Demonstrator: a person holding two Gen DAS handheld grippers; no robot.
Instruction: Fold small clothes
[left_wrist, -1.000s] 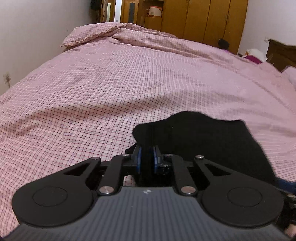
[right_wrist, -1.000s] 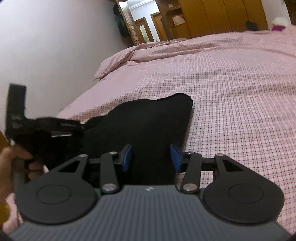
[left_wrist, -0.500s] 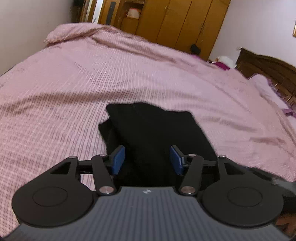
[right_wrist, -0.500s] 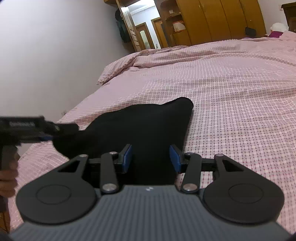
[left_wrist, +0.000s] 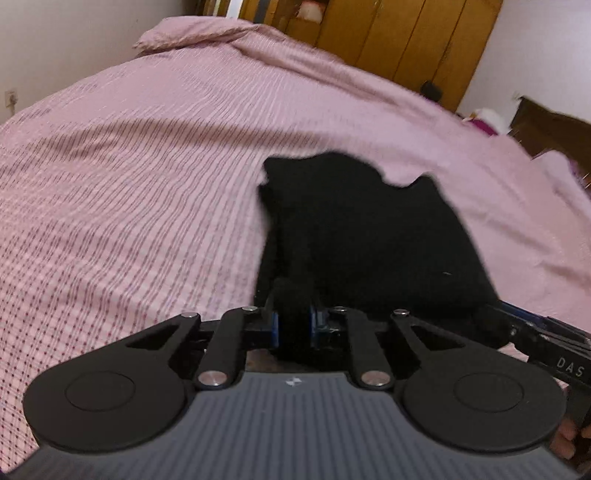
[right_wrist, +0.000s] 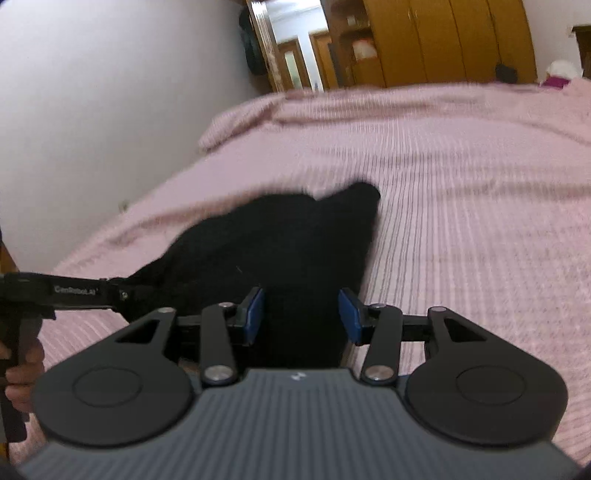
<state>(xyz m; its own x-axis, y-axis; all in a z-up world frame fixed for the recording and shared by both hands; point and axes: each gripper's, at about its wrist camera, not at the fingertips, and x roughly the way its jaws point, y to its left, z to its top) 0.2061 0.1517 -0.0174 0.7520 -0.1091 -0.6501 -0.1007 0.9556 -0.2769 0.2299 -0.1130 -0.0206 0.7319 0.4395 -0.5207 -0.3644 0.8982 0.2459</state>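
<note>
Pinching a bunched near edge of the black garment (left_wrist: 369, 229), your left gripper (left_wrist: 294, 325) has its 2 blue pads drawn close together with dark cloth packed between them. The garment lies spread on the pink checked bedspread (left_wrist: 129, 177), running away from that gripper toward the wooden wardrobe (left_wrist: 399, 40) beyond the bed's far side. Your right gripper (right_wrist: 301, 317) sits at the garment's (right_wrist: 273, 251) near edge too, on the side away from the white wall (right_wrist: 110, 92), its 2 blue pads standing wide apart with black fabric lying in the gap; neither pad presses the cloth. From the right wrist view, the left gripper's (right_wrist: 129, 291) body reaches in from the wall side, its tip buried in the garment's corner, your left hand (right_wrist: 22, 369) on its handle. From the left wrist view, the right gripper's body (left_wrist: 546, 343) shows just beside the garment's other near corner. A dark headboard (left_wrist: 554, 125) stands past the bedspread, well apart from the garment. Both views are motion-blurred.
</note>
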